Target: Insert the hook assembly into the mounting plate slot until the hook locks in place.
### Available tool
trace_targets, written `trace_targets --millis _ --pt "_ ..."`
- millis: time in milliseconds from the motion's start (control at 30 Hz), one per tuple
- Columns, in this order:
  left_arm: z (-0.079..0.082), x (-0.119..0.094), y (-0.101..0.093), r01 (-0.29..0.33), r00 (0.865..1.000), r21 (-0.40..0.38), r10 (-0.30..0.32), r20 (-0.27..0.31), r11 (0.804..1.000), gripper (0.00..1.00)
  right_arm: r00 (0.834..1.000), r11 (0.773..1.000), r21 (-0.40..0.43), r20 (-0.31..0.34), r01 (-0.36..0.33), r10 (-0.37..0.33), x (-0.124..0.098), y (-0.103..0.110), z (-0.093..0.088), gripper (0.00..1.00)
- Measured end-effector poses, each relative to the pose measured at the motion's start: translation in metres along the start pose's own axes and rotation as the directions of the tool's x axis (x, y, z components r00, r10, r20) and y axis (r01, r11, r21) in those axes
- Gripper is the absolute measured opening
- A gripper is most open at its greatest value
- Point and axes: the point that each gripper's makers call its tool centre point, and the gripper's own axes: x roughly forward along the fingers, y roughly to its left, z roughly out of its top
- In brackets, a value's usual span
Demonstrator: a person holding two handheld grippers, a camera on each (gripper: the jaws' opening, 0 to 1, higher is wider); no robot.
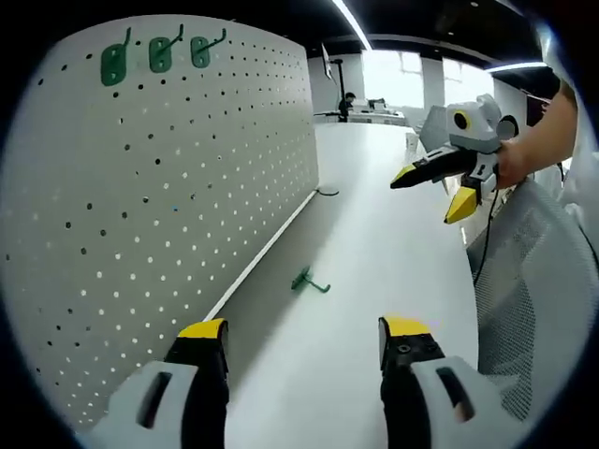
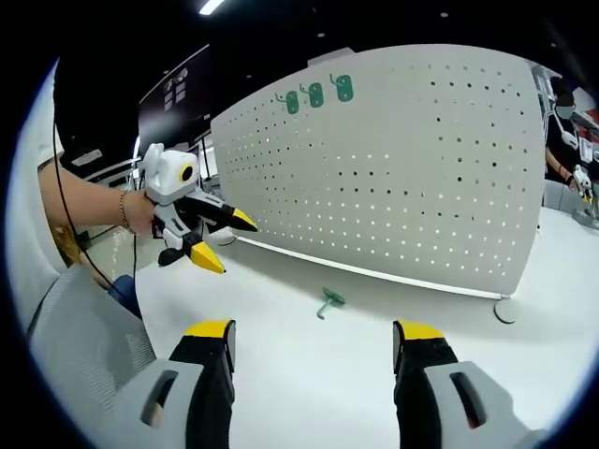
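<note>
A loose green hook (image 1: 309, 282) lies on the white table near the foot of the white pegboard (image 1: 168, 168); in the right gripper view the same hook (image 2: 328, 301) lies in front of the pegboard (image 2: 402, 159). Three green hooks (image 1: 154, 54) hang at the board's top, seen also in the right gripper view as hooks (image 2: 315, 95). My left gripper (image 1: 304, 351) is open and holds nothing, well short of the loose hook. My right gripper (image 2: 314, 351) is open too, above the table. The right gripper (image 1: 432, 190) also appears held up at the right of the left gripper view.
The white table (image 1: 374, 234) runs far back along the pegboard. A grey mesh chair back (image 1: 529, 281) stands at its right edge. A dark round mark (image 1: 327, 192) lies by the board's far end. Desks and a person sit in the distance.
</note>
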Motion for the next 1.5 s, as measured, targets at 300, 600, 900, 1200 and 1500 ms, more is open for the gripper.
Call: trace_targets --millis 300,600,900,1200,1500 --pt "0.004 0.007 0.005 0.048 0.998 0.049 -0.046 -0.040 0.998 0.67 1.000 1.000 -0.005 -0.005 -0.005 0.005 0.001 0.002 -0.001 0.66" --pt "0.005 0.019 0.009 0.092 0.993 0.070 -0.086 -0.082 0.993 0.67 1.000 1.000 -0.004 -0.009 -0.006 0.006 0.000 0.002 -0.002 0.66" --pt "0.006 0.029 0.009 0.131 0.987 0.078 -0.122 -0.107 0.988 0.67 1.000 1.000 0.004 -0.006 -0.005 0.005 -0.001 0.002 -0.001 0.66" --pt "0.011 0.042 0.009 0.170 0.980 0.111 -0.156 -0.125 0.979 0.67 1.000 1.000 0.005 -0.013 -0.007 0.007 -0.002 0.002 -0.003 0.67" --pt "0.013 0.055 0.007 0.220 0.968 0.154 -0.197 -0.154 0.963 0.66 1.000 1.000 0.009 -0.014 -0.017 0.017 -0.002 0.004 -0.003 0.68"
